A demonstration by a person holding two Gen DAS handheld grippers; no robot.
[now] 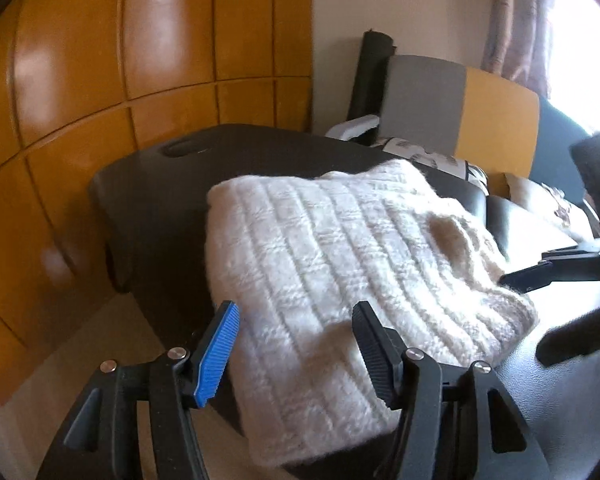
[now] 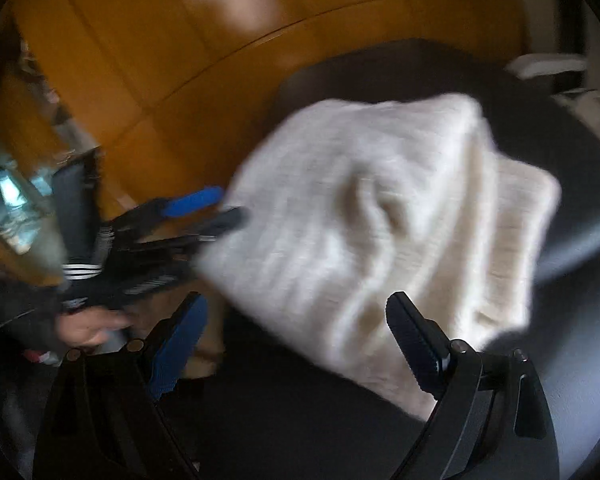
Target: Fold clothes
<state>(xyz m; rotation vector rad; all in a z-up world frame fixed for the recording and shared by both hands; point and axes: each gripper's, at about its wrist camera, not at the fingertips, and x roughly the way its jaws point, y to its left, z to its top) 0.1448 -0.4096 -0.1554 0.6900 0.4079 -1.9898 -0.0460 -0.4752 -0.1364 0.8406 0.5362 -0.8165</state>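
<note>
1 fluffy ribbed cream knit sweater point(image 1: 332, 248) lies folded on smooth black table point(image 1: 140, 200).

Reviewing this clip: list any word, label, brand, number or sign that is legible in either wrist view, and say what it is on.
No text can be read in either view.
Black-and-white printed item behind the white knitted sweater: dark marks, too small and blurred to read.
White-striped mark on the dark gear by the person's hand: stripes only, no letters legible.
Sweater, black table, yellow cabinet: no print seen.
</note>
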